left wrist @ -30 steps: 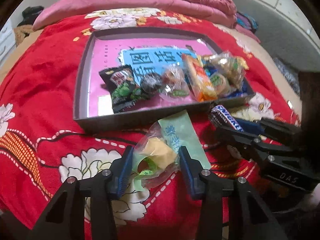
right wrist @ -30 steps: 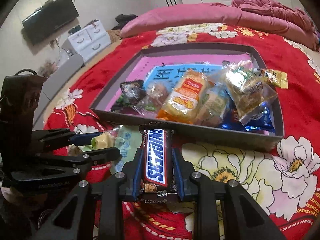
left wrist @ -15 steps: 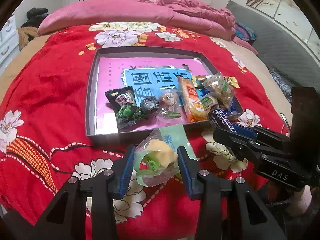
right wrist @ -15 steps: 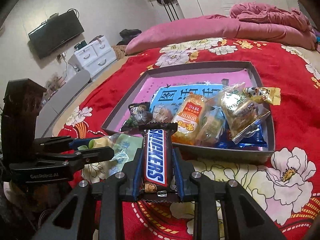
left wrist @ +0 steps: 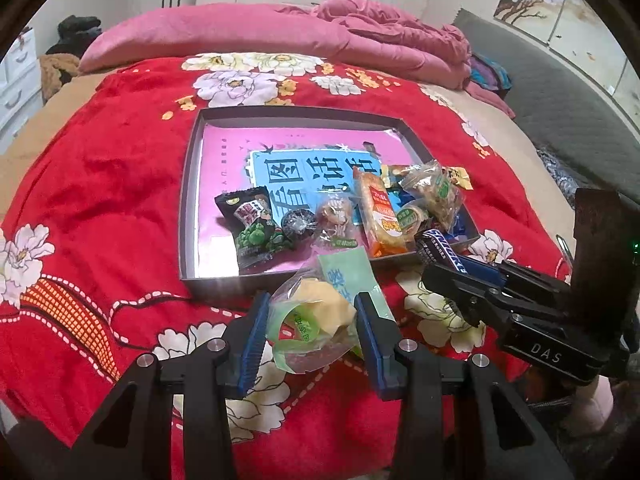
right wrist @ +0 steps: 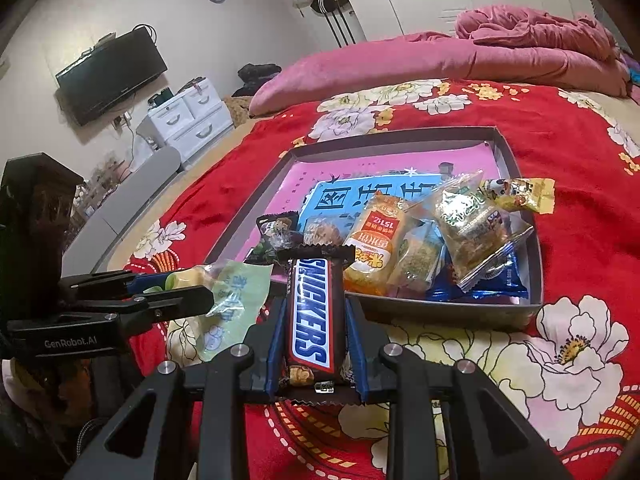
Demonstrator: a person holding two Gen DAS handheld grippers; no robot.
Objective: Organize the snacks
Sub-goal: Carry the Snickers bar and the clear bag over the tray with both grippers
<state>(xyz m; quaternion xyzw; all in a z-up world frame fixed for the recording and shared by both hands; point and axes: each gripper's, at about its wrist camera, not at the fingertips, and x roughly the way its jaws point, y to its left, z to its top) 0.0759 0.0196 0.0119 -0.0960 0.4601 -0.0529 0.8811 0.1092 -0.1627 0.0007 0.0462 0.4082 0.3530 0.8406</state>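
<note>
The left gripper [left wrist: 310,328] pinches a clear packet [left wrist: 316,312] holding a yellow pastry and green label, above the red floral blanket [left wrist: 100,208] just before the tray [left wrist: 188,216]. The right gripper [right wrist: 314,344] clamps a brown Snickers bar [right wrist: 314,312] lengthwise. Compared with a second ago, both sit higher and the tray looks farther off.

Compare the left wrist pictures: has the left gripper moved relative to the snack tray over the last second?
Yes. The left gripper, shut on the clear-wrapped pastry, has pulled up and back from the tray, which now looks smaller and farther off in this view.
</note>
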